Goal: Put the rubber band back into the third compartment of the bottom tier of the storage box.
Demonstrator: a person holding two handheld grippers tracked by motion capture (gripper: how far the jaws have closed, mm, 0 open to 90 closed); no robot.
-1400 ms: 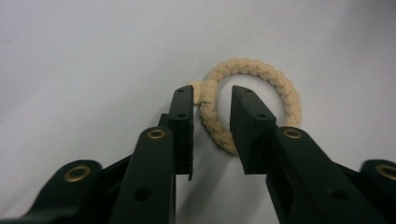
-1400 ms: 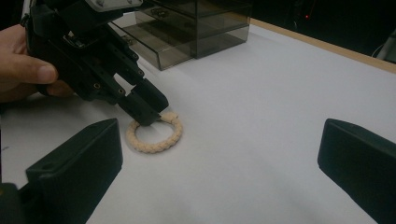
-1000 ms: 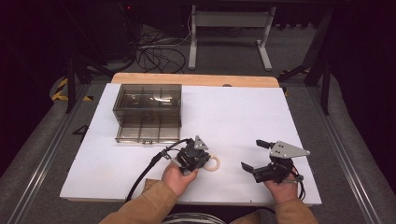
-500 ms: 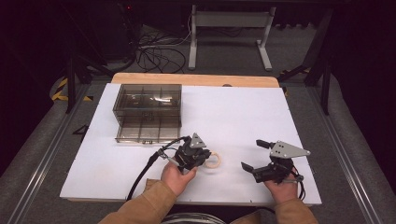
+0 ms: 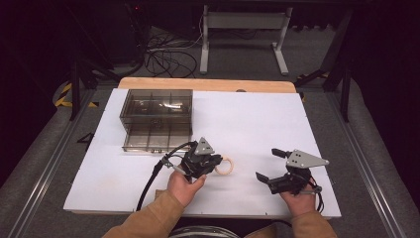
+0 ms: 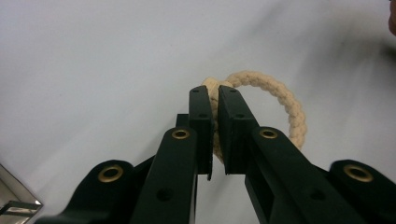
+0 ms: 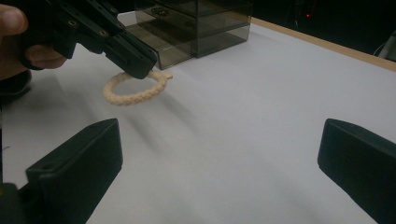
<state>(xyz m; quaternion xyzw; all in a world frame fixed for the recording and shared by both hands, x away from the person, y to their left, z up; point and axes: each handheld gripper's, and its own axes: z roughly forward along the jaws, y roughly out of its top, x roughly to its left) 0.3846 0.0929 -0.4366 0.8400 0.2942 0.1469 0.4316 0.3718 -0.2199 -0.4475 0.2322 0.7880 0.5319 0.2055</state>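
The left tool (image 5: pixel 214 166) has come up a little since before, and the rope ring (image 5: pixel 224 165) came with it. Its jaws pinch the ring tight, just above the white surface (image 5: pixel 257 119). The right tool (image 5: pixel 274 165) stays put, jaws wide apart, holding nothing.

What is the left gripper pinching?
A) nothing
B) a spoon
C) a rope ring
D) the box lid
C: in the left gripper view, the left gripper has its jaws closed on the braided rope ring, which loops out past them.
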